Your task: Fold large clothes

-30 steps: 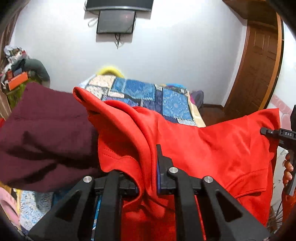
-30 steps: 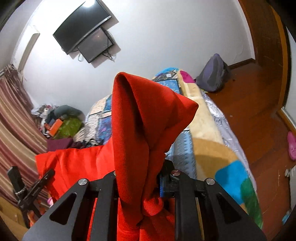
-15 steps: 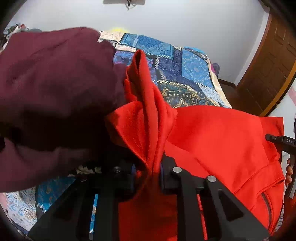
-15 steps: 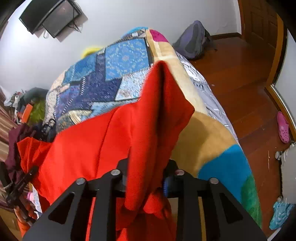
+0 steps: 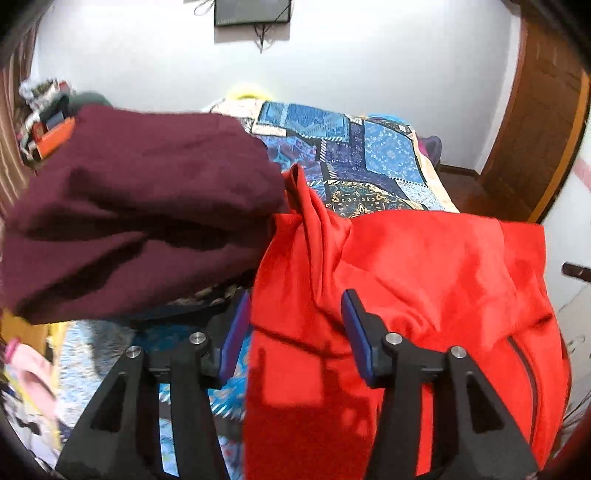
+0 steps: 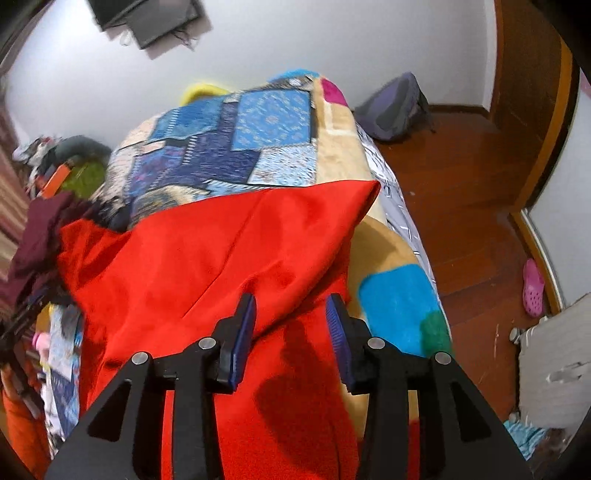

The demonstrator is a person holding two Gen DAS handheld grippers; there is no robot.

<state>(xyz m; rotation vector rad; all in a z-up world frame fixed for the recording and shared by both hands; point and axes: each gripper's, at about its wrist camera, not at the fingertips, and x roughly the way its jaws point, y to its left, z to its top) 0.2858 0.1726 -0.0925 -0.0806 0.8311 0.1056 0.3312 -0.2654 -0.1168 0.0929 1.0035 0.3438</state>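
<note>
A large red garment lies spread on the bed's patchwork blanket; it also shows in the right wrist view. My left gripper is open, its jaws apart over the garment's bunched left corner, with cloth lying between them. My right gripper is open over the garment's right corner, with red cloth lying loose between its blue pads. A dark maroon garment lies in a heap just left of the red one.
The bed drops off on the right to a wooden floor with a grey backpack and a pink shoe. A wooden door stands right. Cluttered items sit far left. A TV hangs on the wall.
Both grippers have opened and let go of the red garment's corners, which now lie flat on the bed. Both views have tilted back up from the downward look.
</note>
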